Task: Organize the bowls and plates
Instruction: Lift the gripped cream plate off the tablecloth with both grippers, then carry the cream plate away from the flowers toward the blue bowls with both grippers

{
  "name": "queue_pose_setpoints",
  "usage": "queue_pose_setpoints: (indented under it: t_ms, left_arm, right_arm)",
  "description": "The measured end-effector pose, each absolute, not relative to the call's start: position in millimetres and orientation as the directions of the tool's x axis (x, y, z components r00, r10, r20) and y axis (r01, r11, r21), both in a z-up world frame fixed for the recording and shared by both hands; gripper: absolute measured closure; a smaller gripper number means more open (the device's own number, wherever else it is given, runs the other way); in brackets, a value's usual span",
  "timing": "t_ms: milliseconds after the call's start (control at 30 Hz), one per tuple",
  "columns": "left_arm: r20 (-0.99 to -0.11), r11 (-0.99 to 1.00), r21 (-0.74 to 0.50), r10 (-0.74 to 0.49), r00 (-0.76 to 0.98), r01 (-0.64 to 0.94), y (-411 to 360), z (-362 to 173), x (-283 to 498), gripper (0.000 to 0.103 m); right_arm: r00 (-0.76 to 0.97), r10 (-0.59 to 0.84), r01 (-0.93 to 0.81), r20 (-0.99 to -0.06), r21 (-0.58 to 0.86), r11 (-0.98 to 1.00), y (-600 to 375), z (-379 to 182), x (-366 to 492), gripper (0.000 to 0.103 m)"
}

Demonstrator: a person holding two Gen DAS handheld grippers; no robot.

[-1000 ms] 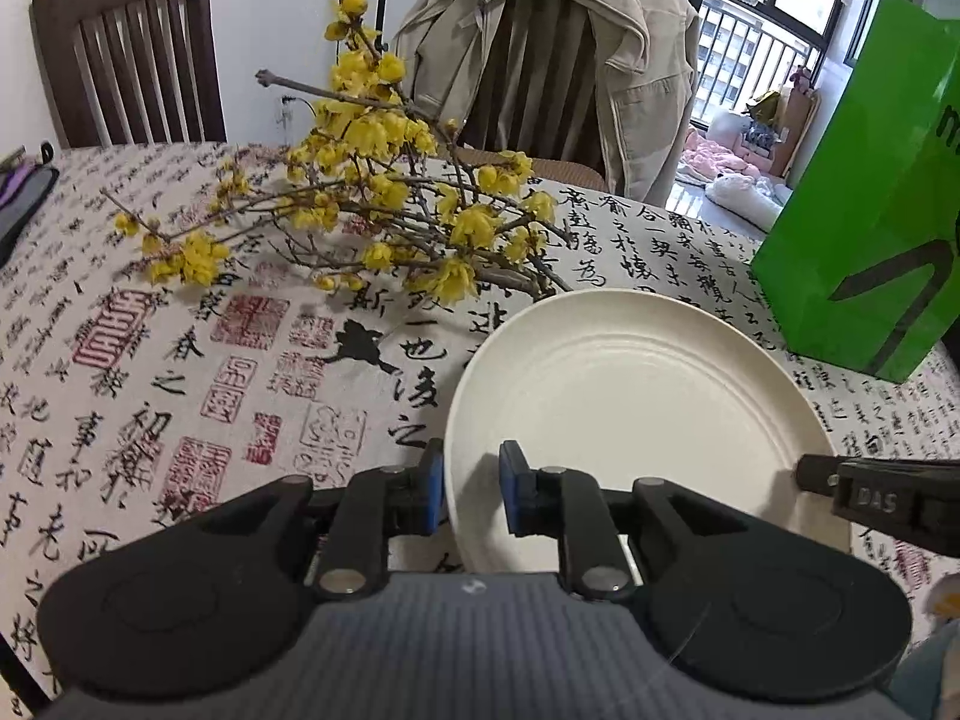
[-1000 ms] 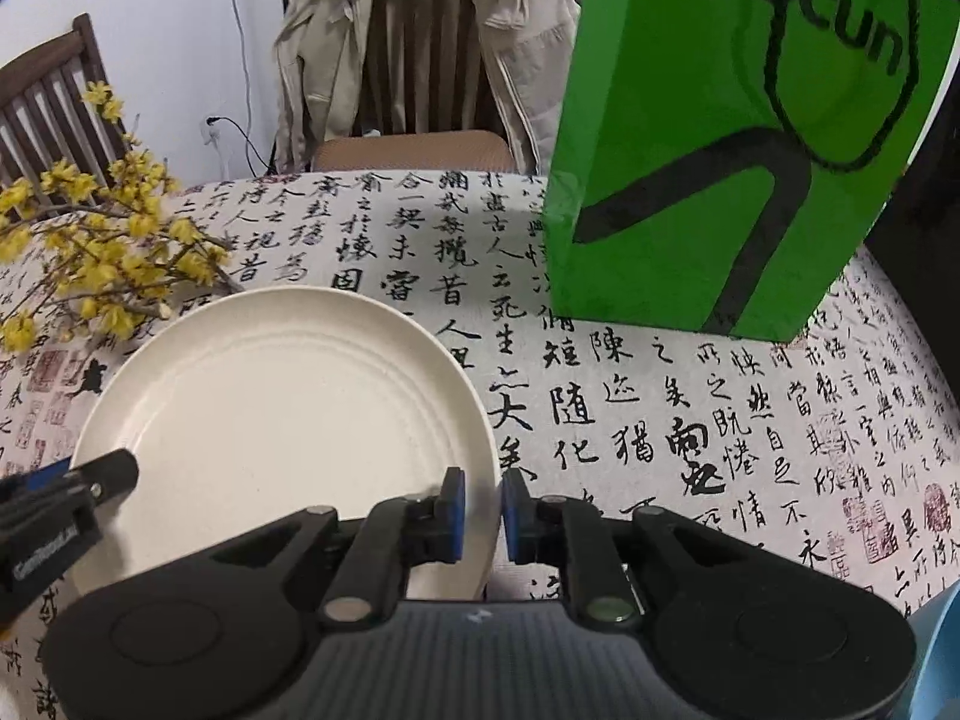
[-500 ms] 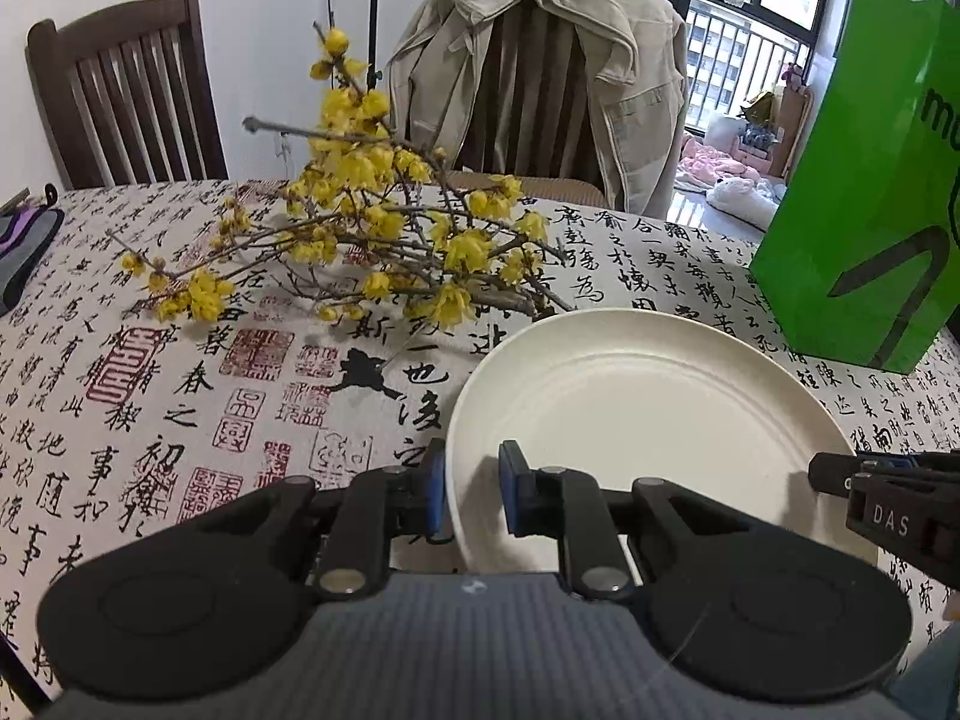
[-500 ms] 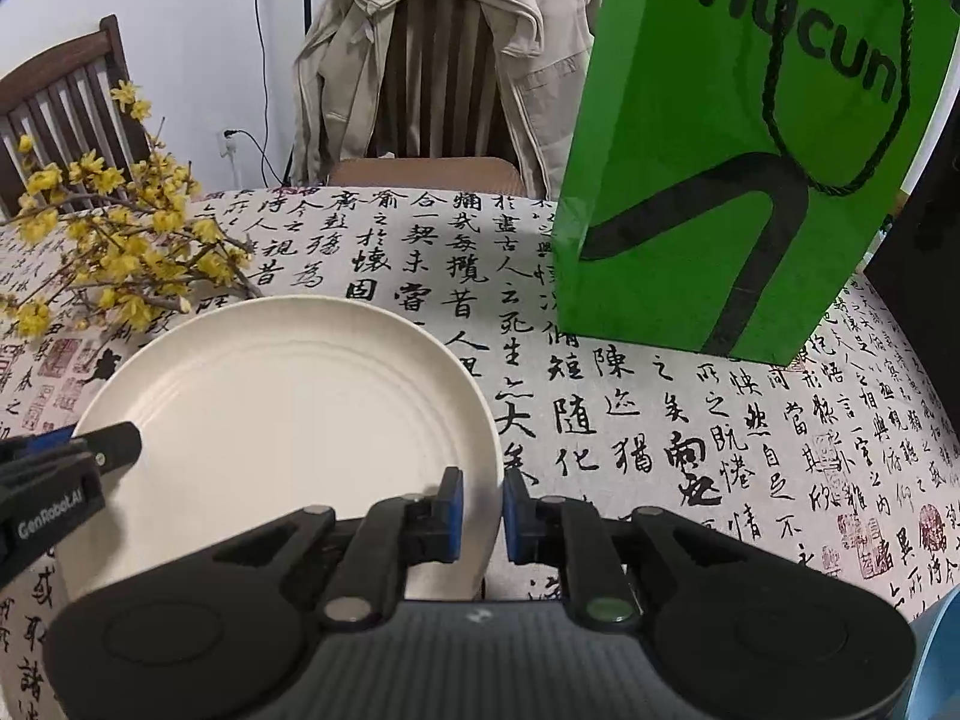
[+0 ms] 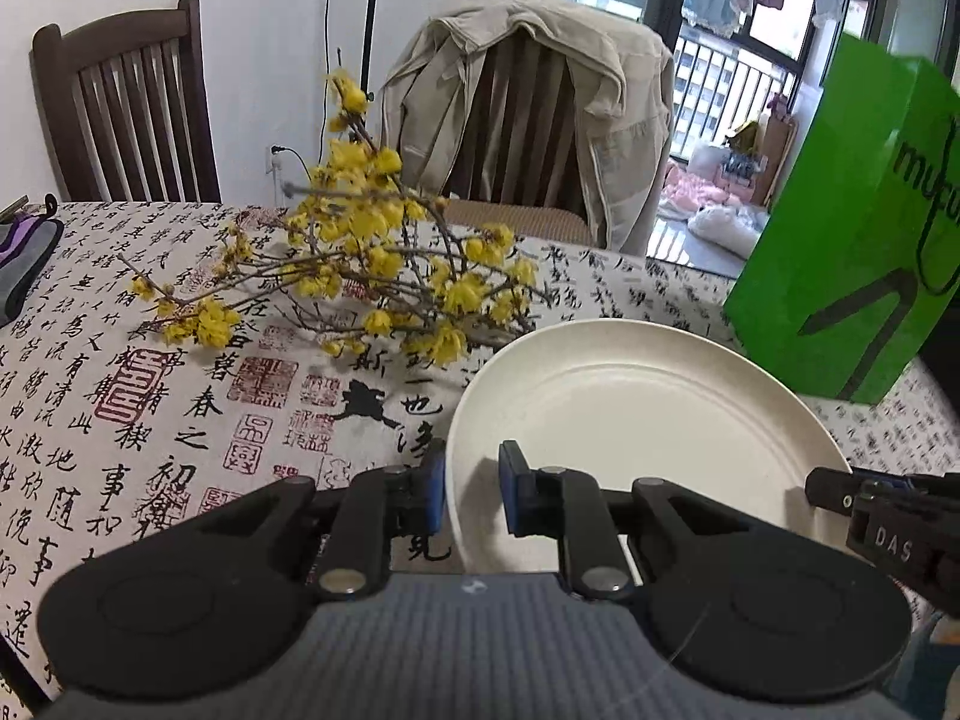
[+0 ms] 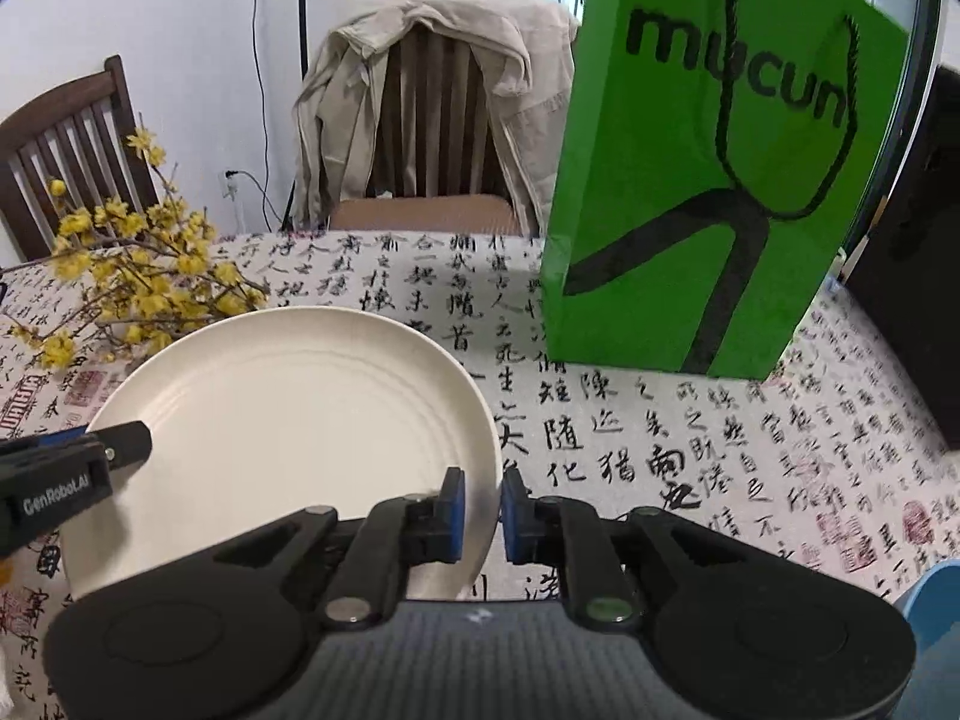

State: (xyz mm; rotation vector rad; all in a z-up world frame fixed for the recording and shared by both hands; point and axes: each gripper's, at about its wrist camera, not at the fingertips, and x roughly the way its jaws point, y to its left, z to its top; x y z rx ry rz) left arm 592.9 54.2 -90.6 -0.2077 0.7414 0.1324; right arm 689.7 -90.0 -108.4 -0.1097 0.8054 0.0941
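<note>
The left gripper [image 5: 471, 495] pinches the near left rim of the round cream plate [image 5: 642, 420] between its blue pads, angled down at the table. At the lower centre of its own view, the right gripper [image 6: 482, 510] is clamped likewise on the plate's right rim, also tilted downward. The plate sits low in both frames, over the calligraphy-printed tablecloth [image 5: 180, 420]. Behind it lie yellow blossom branches [image 5: 372, 276]; a green paper bag [image 6: 708, 180] stands upper right.
</note>
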Motion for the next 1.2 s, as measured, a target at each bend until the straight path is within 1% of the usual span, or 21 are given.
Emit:
queue_pose_setpoints:
  t_ms: [133, 333, 467, 667, 933, 1200]
  left_arm:
    - [-0.654, 0.974, -0.123, 0.065, 0.754, -0.191, 51, -81, 587, 0.085]
    - [-0.619, 0.976, -0.129, 0.058, 0.783, -0.174, 48, -64, 573, 0.085]
    - [-0.589, 0.976, -0.127, 0.067, 0.805, -0.174, 47, -50, 563, 0.085]
    - [-0.576, 0.974, -0.157, 0.046, 0.816, -0.166, 54, -34, 547, 0.085]
    - [-0.549, 0.974, -0.149, 0.064, 0.833, -0.173, 57, -16, 523, 0.085]
    - [-0.521, 0.972, -0.144, 0.085, 0.849, -0.186, 55, 2, 494, 0.085]
  right_arm:
    - [0.702, 0.055, -0.123, -0.710, -0.045, 0.991, -92, -99, 683, 0.091]
    - [0.730, 0.064, -0.113, -0.680, -0.029, 0.993, -98, -81, 669, 0.091]
    - [0.752, 0.060, -0.117, -0.656, -0.044, 0.992, -96, -71, 660, 0.091]
    - [0.761, 0.085, -0.127, -0.643, -0.020, 0.992, -97, -60, 646, 0.091]
    - [0.792, 0.096, -0.145, -0.604, -0.032, 0.989, -91, -43, 619, 0.090]
    - [0.813, 0.122, -0.158, -0.569, -0.014, 0.987, -93, -27, 589, 0.090]
